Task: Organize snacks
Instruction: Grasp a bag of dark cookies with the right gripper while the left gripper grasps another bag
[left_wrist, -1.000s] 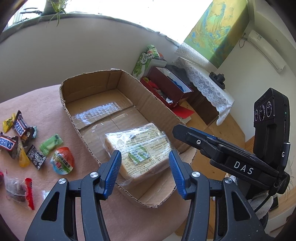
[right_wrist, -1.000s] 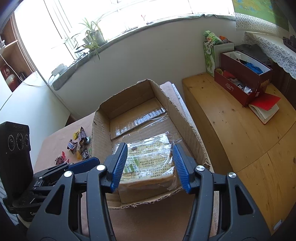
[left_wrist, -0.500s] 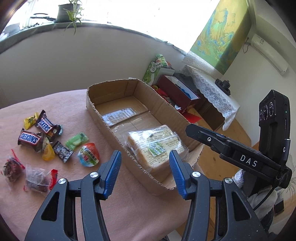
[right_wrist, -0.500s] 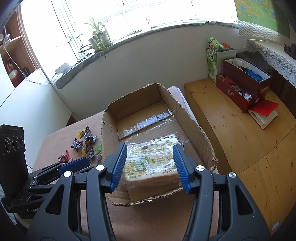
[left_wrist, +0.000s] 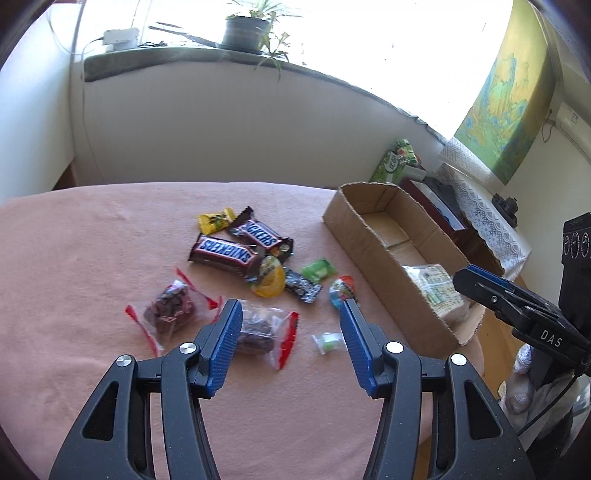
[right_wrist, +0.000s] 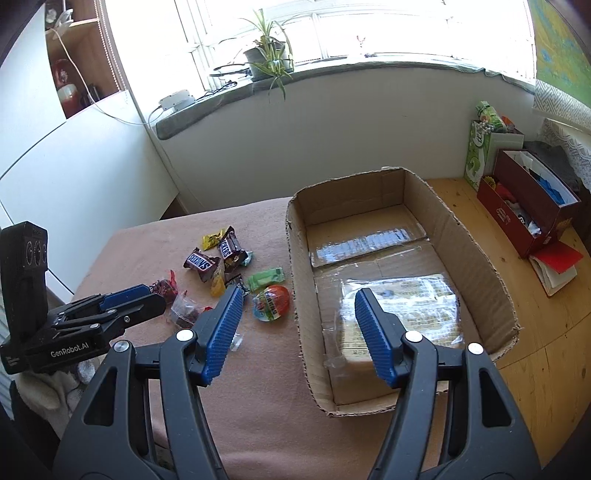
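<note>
A cardboard box (right_wrist: 476, 243) stands on the pink table (left_wrist: 74, 258) with a wrapped bread pack (right_wrist: 402, 310) inside its near end; the box also shows in the left wrist view (left_wrist: 373, 247). Loose snacks lie left of it: two Snickers bars (left_wrist: 221, 253), a yellow packet (left_wrist: 216, 220), a green candy (left_wrist: 318, 269), an egg-shaped treat (right_wrist: 272, 302), and clear bags of dark snacks (left_wrist: 258, 326). My left gripper (left_wrist: 291, 334) is open and empty, just above a bag of dark snacks. My right gripper (right_wrist: 299, 321) is open and empty over the box's left wall.
A wooden bench (right_wrist: 554, 354) right of the table holds a red box (right_wrist: 528, 206), a green carton (right_wrist: 480, 147) and a red booklet (right_wrist: 554, 262). A windowsill with a potted plant (right_wrist: 267, 55) runs behind.
My left gripper has swung left from over the box and bread pack to over the loose snacks. My right gripper has pulled back and shifted left. Both stayed open.
</note>
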